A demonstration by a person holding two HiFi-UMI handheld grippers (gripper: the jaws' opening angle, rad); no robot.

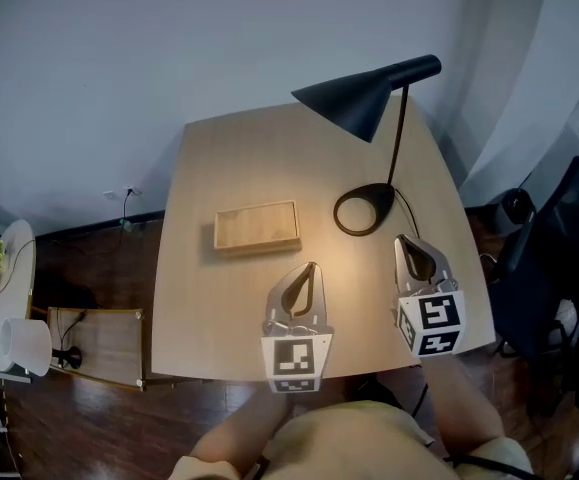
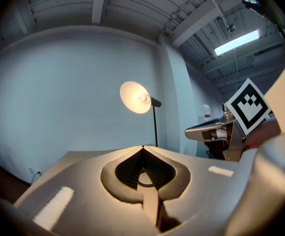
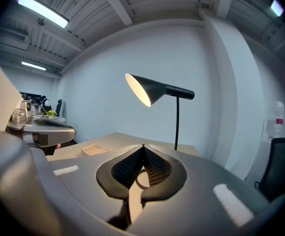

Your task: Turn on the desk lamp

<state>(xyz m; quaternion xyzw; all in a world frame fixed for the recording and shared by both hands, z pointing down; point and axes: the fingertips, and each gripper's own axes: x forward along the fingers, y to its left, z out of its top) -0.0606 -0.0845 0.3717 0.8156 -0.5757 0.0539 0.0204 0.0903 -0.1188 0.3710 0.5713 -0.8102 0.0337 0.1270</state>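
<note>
Head view: lamp (image 1: 354, 103) stands on the far right part of the table (image 1: 199, 298); its base (image 1: 381, 200) is just ahead of the right gripper (image 1: 402, 239), not touching it; shade lit, warm glow on the tabletop. Tray (image 1: 257, 226) lies flat to the left of the base, apart from it. Left gripper (image 1: 312, 266) is over the near edge, beside the right one. Left gripper view: jaws closed tip to tip, nothing between them; right gripper view: likewise closed and empty.

The left hand-held gripper (image 1: 311, 267) and the right hand-held gripper (image 1: 403, 240) are side by side, both pointing forward. Their jaws are closed together, holding nothing.
</note>
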